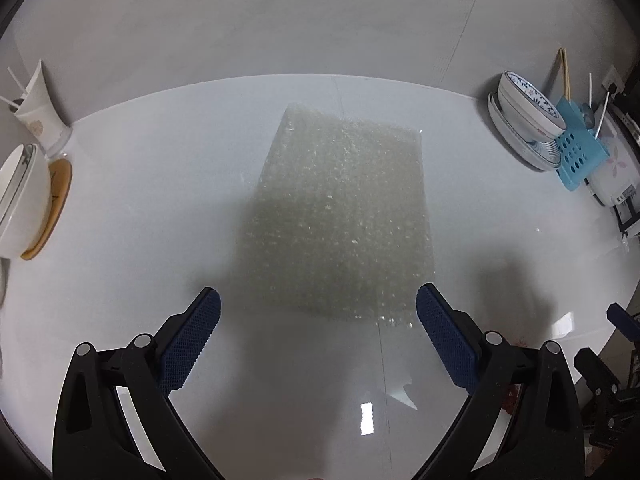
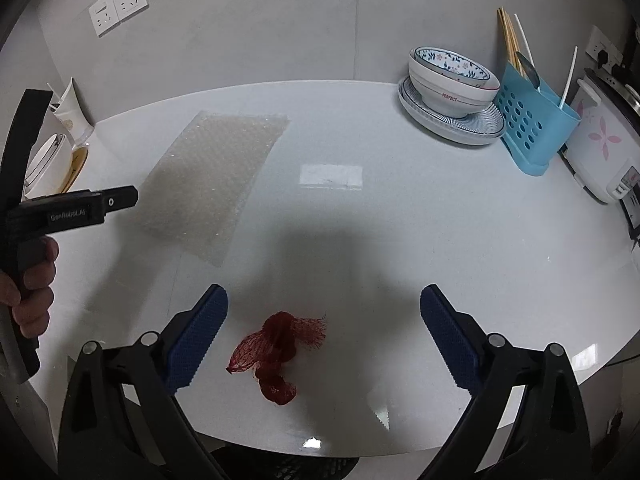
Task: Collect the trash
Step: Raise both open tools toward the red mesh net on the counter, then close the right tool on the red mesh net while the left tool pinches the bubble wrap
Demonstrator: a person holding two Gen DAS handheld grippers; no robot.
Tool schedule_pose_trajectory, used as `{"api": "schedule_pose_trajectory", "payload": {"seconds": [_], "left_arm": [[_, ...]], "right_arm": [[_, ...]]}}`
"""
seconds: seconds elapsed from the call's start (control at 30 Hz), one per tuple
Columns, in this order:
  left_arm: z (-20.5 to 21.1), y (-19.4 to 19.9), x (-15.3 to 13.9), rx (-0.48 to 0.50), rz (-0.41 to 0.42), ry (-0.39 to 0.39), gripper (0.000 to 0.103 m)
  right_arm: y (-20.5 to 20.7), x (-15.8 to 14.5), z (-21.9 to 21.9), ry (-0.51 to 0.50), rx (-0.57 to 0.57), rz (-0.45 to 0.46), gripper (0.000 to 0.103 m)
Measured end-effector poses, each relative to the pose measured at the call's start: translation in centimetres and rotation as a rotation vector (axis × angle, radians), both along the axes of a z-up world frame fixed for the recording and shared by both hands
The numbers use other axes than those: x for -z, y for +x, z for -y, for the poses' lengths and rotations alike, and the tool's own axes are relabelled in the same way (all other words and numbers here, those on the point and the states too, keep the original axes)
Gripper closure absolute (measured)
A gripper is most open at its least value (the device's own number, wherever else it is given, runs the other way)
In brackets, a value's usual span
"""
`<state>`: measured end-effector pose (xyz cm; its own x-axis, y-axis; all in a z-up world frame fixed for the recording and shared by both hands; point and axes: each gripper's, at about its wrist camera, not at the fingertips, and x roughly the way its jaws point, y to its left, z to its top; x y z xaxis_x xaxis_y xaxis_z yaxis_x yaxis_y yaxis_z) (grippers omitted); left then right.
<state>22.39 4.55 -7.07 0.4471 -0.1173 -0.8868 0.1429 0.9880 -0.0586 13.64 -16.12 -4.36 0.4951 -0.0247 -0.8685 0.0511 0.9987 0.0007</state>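
So the counter (image 2: 400,216) is a glossy white slab, shiny enough to mirror the ceiling light, backed by a plain grey panelled wall with a pair of white sockets (image 2: 118,4) up on the left.

Trash first: a sheet of clear bubble wrap (image 1: 340,216) lies flat in the middle-left of the counter, bumpy and see-through, roughly rectangular. A scrunched red mesh net (image 2: 278,346) sits near the front edge, all tangled and floppy.

The left gripper (image 1: 318,312) hovers with its jaws spread wide, nothing between them, right at the near edge of the bubble wrap. The right gripper (image 2: 324,310) is also wide open, the red net lying on the counter between its fingers, untouched. Blue knurled pads on both, black plastic frames. In the right wrist view a hand (image 2: 30,284) grips the left tool's handle, which reads "GenRobot.AI".

Back right corner: a stack of bowls (image 2: 454,82) on striped plates, the lower bowl marked "PERFECT", beside a blue perforated cutlery caddy (image 2: 532,124) with chopsticks, then a white rice cooker (image 2: 600,148) with pink flowers. Left edge: a white bowl (image 1: 24,204) on a wooden coaster and a paper cup (image 1: 38,108).
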Motion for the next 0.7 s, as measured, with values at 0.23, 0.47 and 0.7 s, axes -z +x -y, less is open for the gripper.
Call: {"api": "schedule_pose_trajectory", "payload": {"seconds": [0.23, 0.47, 0.7], "left_arm": [[-0.1, 5.3, 2.8, 0.008, -0.043, 0.030, 0.007], [0.3, 8.1, 5.5, 0.014, -0.089, 0.049, 0.008], [0.6, 9.0, 7.3, 0.008, -0.138, 0.069, 0.018]], "right_arm": [[1.4, 2.6, -0.4, 0.002, 0.004, -0.074, 0.019], [1.4, 5.0, -1.1, 0.022, -0.011, -0.154, 0.027], [1.1, 7.2, -2.8, 0.032, -0.049, -0.233, 0.035]]}}
